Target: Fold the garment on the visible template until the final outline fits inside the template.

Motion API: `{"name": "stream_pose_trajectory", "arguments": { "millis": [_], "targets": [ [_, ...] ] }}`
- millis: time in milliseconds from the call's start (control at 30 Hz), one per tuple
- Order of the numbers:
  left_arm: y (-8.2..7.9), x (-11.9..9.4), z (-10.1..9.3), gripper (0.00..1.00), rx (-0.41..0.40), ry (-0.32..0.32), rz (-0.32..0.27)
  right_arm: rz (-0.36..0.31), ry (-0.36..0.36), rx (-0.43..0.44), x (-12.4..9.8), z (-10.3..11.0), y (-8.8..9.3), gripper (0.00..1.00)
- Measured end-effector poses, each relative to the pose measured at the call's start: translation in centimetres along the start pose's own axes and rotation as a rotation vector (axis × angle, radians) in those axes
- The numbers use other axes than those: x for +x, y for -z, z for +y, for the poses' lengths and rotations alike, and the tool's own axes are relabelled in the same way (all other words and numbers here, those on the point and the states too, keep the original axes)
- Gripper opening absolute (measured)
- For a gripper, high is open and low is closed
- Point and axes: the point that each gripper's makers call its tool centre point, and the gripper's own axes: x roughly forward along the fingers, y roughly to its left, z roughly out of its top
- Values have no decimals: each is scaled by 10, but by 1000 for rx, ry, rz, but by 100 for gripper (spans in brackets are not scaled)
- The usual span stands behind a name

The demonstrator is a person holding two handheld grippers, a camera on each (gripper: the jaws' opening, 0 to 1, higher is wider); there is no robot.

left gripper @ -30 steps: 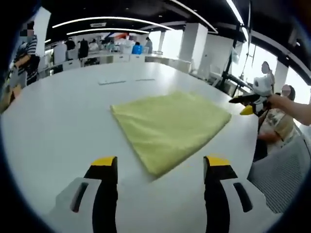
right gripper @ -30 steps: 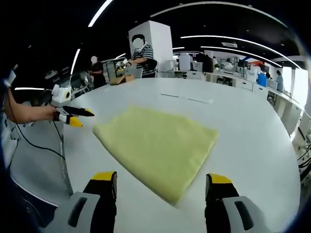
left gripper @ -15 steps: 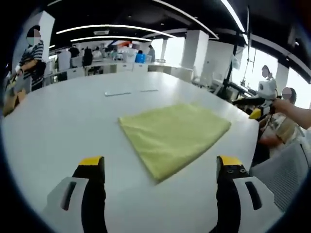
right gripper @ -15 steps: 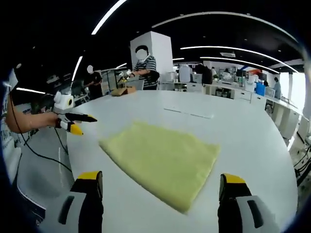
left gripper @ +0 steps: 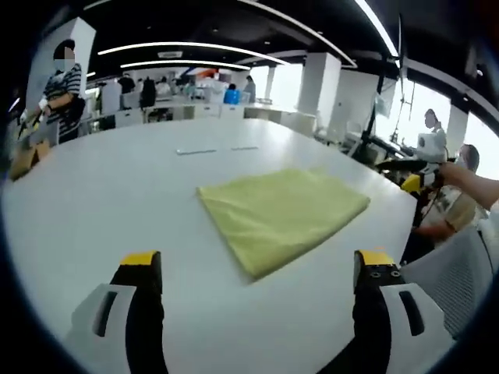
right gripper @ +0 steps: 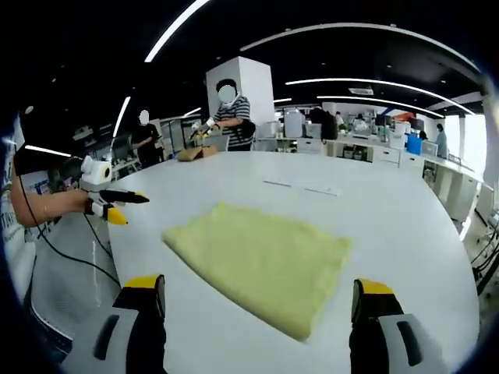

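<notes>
The left gripper (left gripper: 254,269) is hovering with its jaws spread wide and empty at the bottom of the left gripper view, and the right gripper (right gripper: 257,290) is doing the same at the bottom of the right gripper view. Ahead of each pair of jaws the yellow cloth (left gripper: 282,213) is lying flat on the white table (left gripper: 101,195), a folded four-sided sheet sitting centre frame with one corner pointing back toward the jaws. In the left gripper view that near corner is sitting between the jaws, a little right of centre, with the cloth's long axis running toward the upper right; in the right gripper view the cloth (right gripper: 261,262) is stretching from middle left toward lower right, its near corner closer to the right-hand jaw. Neither gripper is touching it, and both look about equally far off. The template the task names is hard to make out; two faint pale strips (right gripper: 304,187) beyond the cloth may be markings. Each gripper is also showing small at the edge of the other's view, in a person's hand, jaw state there unclear. People are standing in the blurred background.
</notes>
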Motion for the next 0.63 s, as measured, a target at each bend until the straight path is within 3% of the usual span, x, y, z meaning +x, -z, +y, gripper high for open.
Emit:
{"name": "stream_pose_trajectory", "arguments": {
  "millis": [633],
  "targets": [
    [5, -2, -3, 94, 38, 14, 33, 15, 14, -24, -8, -2, 5, 95]
  ]
}}
